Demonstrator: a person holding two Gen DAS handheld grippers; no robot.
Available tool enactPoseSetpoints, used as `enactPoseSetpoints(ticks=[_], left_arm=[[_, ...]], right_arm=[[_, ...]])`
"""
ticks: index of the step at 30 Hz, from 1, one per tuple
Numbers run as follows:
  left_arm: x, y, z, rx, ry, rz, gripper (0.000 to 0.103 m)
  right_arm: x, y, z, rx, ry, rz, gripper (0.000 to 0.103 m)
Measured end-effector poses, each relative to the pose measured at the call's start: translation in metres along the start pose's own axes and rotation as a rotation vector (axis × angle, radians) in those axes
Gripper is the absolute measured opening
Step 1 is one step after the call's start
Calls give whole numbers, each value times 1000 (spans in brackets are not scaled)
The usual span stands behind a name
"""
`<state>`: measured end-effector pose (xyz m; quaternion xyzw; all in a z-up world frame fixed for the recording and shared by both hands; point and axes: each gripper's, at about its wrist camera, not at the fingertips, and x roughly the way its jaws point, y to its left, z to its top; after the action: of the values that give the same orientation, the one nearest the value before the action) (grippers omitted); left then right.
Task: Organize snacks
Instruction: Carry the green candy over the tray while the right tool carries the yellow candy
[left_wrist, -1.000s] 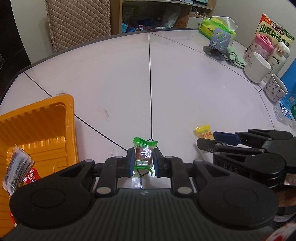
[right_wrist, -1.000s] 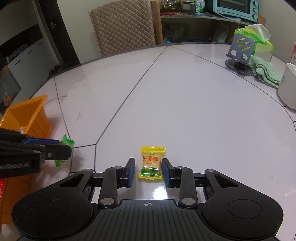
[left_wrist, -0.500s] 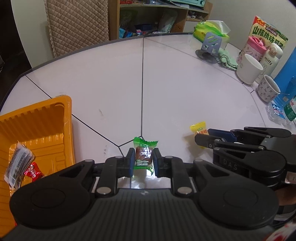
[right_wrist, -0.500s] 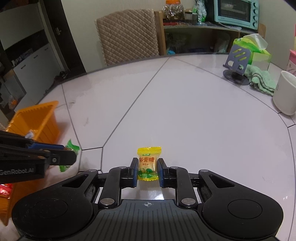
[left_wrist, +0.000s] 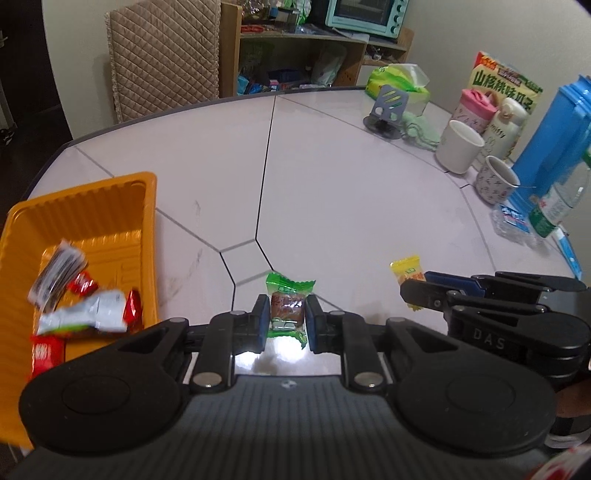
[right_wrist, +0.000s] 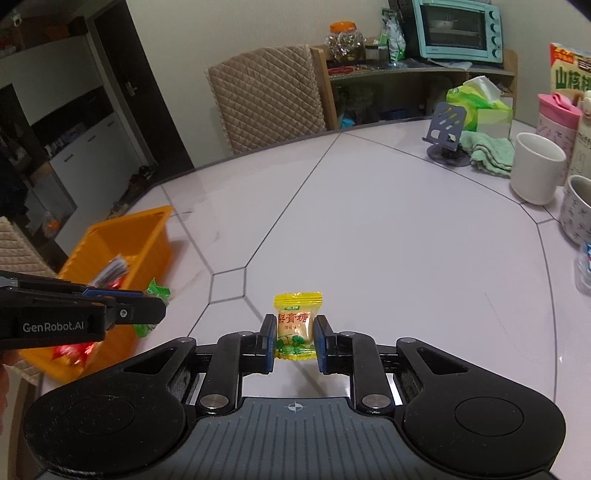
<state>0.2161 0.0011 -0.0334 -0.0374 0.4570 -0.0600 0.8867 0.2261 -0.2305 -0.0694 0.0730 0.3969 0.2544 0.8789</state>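
My left gripper (left_wrist: 284, 317) is shut on a green-wrapped snack (left_wrist: 286, 301) and holds it above the white table. My right gripper (right_wrist: 295, 339) is shut on a yellow-wrapped candy (right_wrist: 296, 321) and holds it above the table too. The yellow candy also shows in the left wrist view (left_wrist: 406, 273), and the green snack in the right wrist view (right_wrist: 157, 293). An orange tray (left_wrist: 144, 221) stands at the left with several wrapped snacks (left_wrist: 85, 317) in it; it also shows in the right wrist view (right_wrist: 147, 236).
Along the table's right side stand a white mug (left_wrist: 460, 147), a patterned mug (left_wrist: 496, 181), a pink flask (left_wrist: 474, 109), a blue box (left_wrist: 554, 136), a water bottle (left_wrist: 557, 203), a phone stand (left_wrist: 388, 107) and a green cloth (left_wrist: 421, 129). A quilted chair (left_wrist: 162, 55) stands behind the table.
My right gripper has closed on the yellow candy and lifted it. My left gripper has lifted the green snack. Both cameras have risen, showing more of the tray and room.
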Motion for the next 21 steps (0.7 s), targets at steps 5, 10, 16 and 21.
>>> enactPoseSetpoints(ticks=[5, 10, 16, 21], left_arm=[[-36, -6, -27, -30, -19, 14, 18], [-69, -9, -56, -66, -30, 41, 18], [-108, -6, -91, -121, -43, 96, 18], [-136, 3, -118, -168, -53, 139, 18]], right_arm=[[-34, 11, -18, -6, 1, 40, 22], [-63, 26, -38, -23, 0, 89, 22], [-84, 44, -59, -46, 18, 157, 22], [-94, 62, -75, -69, 35, 212, 22]])
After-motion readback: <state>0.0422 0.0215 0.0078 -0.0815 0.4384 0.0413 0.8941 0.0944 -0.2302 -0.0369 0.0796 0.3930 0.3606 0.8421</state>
